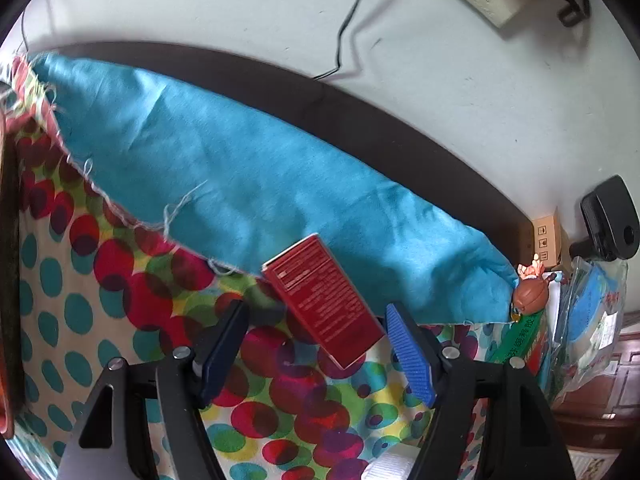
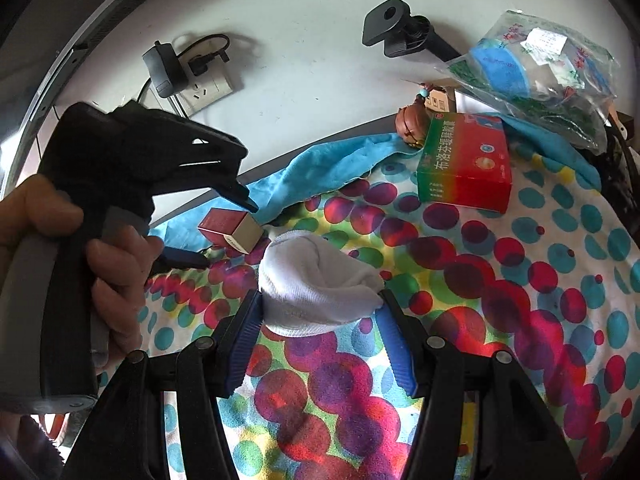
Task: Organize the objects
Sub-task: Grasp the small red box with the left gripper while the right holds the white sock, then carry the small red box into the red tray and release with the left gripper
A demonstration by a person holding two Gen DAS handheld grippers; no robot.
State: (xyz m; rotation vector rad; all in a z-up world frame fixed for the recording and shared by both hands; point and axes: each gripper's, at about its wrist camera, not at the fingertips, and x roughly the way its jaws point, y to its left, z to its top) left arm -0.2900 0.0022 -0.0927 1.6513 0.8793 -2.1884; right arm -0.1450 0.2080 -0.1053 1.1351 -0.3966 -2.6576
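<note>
A small red box (image 1: 326, 302) lies on the spotted cloth (image 1: 120, 320), between the open blue-padded fingers of my left gripper (image 1: 318, 316); the jaws stand apart from it on both sides. It also shows in the right wrist view (image 2: 230, 229), in front of the left gripper (image 2: 224, 224). My right gripper (image 2: 320, 308) holds a rolled white sock (image 2: 316, 284) between its pads, over the spotted cloth (image 2: 500, 280). A red-green medicine box (image 2: 466, 160) lies at the far right with a brown figurine (image 2: 412, 122) beside it.
A blue cloth (image 1: 240, 168) covers the back of the surface by the wall. A plastic bag (image 2: 540, 72) of items and a black clamp (image 2: 396, 28) sit at the back right. A wall socket (image 2: 204, 88) holds a charger.
</note>
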